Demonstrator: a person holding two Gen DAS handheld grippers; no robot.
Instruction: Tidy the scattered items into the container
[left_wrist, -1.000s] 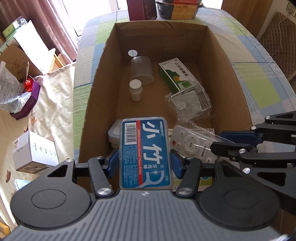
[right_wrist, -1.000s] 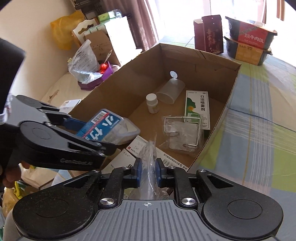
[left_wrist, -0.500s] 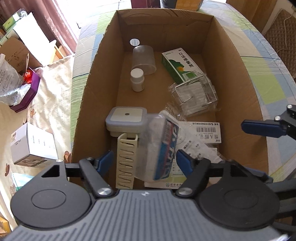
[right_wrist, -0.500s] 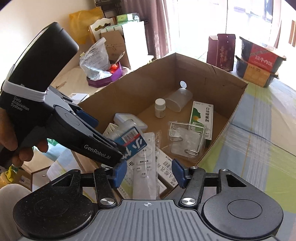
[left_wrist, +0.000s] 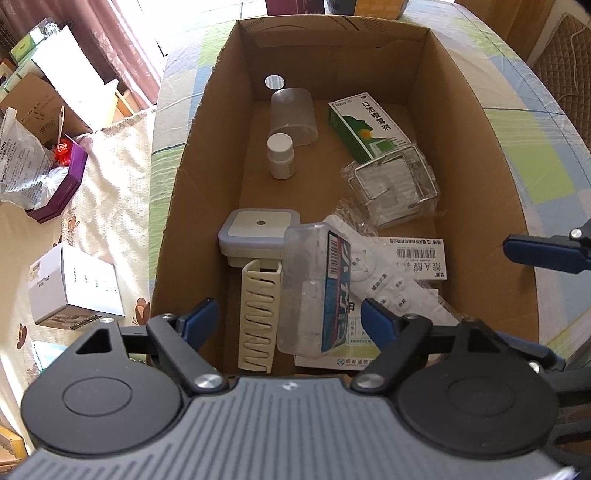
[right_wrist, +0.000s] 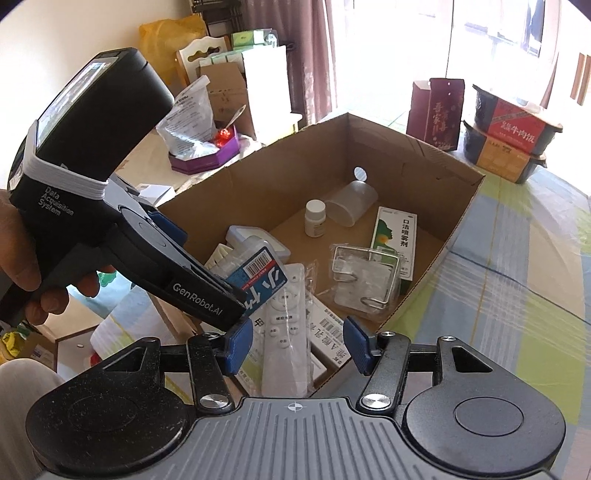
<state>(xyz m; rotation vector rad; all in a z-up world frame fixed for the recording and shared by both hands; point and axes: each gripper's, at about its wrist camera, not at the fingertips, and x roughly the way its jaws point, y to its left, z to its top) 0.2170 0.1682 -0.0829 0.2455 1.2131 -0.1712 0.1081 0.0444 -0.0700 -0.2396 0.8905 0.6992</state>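
The cardboard box (left_wrist: 195, 155) (right_wrist: 436, 177) holds several items. A clear floss-pick case with a blue label (left_wrist: 314, 291) (right_wrist: 258, 280) lies tilted on its side near the box's front, leaning on a bagged white remote (left_wrist: 373, 273) (right_wrist: 286, 332). My left gripper (left_wrist: 288, 317) hovers open just above the case, its fingers wide apart and touching nothing. My right gripper (right_wrist: 297, 343) is open over the remote's near end. A hand holds the left gripper's body (right_wrist: 96, 184) in the right wrist view.
Also in the box: a white pill bottle (left_wrist: 280, 151), a clear cup (left_wrist: 293, 116), a green spray carton (left_wrist: 369, 125), a wire rack in plastic (left_wrist: 395, 184), a square grey-white device (left_wrist: 258, 232), a cream slotted holder (left_wrist: 258, 314). Food boxes (right_wrist: 513, 136) stand beyond on the checked tablecloth (right_wrist: 517, 277).
My left gripper opened and let the floss case drop into the box, where it tipped onto its side. My right gripper opened and released the bagged remote, then pulled back.
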